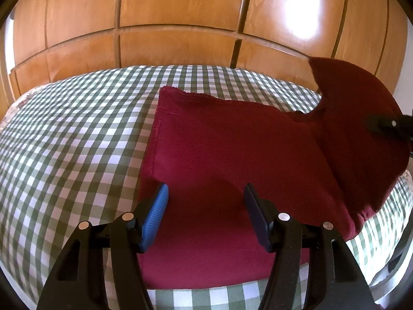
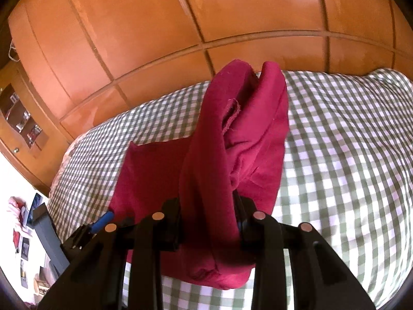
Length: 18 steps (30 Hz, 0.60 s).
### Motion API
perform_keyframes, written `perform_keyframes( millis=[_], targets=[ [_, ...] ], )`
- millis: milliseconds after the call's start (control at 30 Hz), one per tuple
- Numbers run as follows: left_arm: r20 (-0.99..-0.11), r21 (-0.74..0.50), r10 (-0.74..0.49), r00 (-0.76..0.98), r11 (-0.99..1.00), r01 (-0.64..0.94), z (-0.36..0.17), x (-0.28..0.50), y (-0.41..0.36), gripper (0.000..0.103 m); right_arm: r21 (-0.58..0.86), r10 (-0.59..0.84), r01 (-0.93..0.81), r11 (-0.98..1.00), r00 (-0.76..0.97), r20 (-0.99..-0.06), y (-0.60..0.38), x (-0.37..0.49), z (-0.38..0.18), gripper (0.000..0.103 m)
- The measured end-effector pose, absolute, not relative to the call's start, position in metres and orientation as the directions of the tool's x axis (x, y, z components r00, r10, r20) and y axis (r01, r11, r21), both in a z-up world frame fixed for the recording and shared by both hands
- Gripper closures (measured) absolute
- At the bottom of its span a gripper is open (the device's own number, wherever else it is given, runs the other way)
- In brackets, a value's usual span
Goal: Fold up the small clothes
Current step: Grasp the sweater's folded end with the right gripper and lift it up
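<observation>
Maroon cloth (image 1: pixel 232 155) lies on the checked bed (image 1: pixel 77 142), most of it flat w/ its left edge running straight, near to far, and its far edge ragged. Its right side is lifted off the bed and turned up, clamped by the right gripper (image 2: pixel 209 222), whose jaws sit closed on a thick bunch of fabric; in the right wrist view that bunch rises tall btwn the fingers and its far end droops over in two lobes, a frayed hem showing near the top. Left gripper (image 1: pixel 206 206) hangs just over the near part of the flat cloth, jaws wide apart, blue pads (image 1: pixel 155 214) facing each other, nothing btwn them; can't tell if the tips touch the fabric. Seen from the left wrist, the right tool's black tip (image 1: pixel 387 125) pokes in at the right edge, pressed to the raised flap. Bed has lots of bare check to the left of the cloth and a strip beyond its far edge; right of the bunch it's also open. Wood wardrobe (image 1: pixel 180 13) panels stand close behind the bed's far edge. Floor clutter (image 2: pixel 23 222) shows off the bed's left side.
</observation>
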<state>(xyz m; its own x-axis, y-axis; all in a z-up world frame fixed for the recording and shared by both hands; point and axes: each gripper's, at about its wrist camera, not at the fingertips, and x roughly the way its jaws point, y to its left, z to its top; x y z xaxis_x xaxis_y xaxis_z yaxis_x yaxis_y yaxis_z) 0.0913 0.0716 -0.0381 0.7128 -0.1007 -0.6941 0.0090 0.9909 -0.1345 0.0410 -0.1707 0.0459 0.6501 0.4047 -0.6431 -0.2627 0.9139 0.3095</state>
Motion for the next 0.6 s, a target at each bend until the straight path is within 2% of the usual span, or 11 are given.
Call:
perform_keyframes(
  millis=[267, 467, 600],
  targets=[
    [-0.674, -0.325, -0.171, 0.719, 0.942, -0.08, -0.018, 0.099, 0.148, 0.043, 0.275, 0.488, -0.422, 0.864, 0.569, -0.662, -0.086, 0.042, 0.036, 0.076],
    [-0.695, -0.354, -0.158, 0.701, 0.924, -0.143, -0.021, 0.097, 0.183, 0.043, 0.225, 0.488, -0.498, 0.837, 0.497, -0.717, -0.036, 0.036, -0.006, 0.076],
    [-0.672, -0.449, -0.262, 0.693, 0.888, -0.099, -0.019, 0.1, 0.185, 0.043, 0.178, 0.478, -0.523, 0.833, 0.521, -0.707, -0.033, 0.025, -0.01, 0.075]
  ],
)
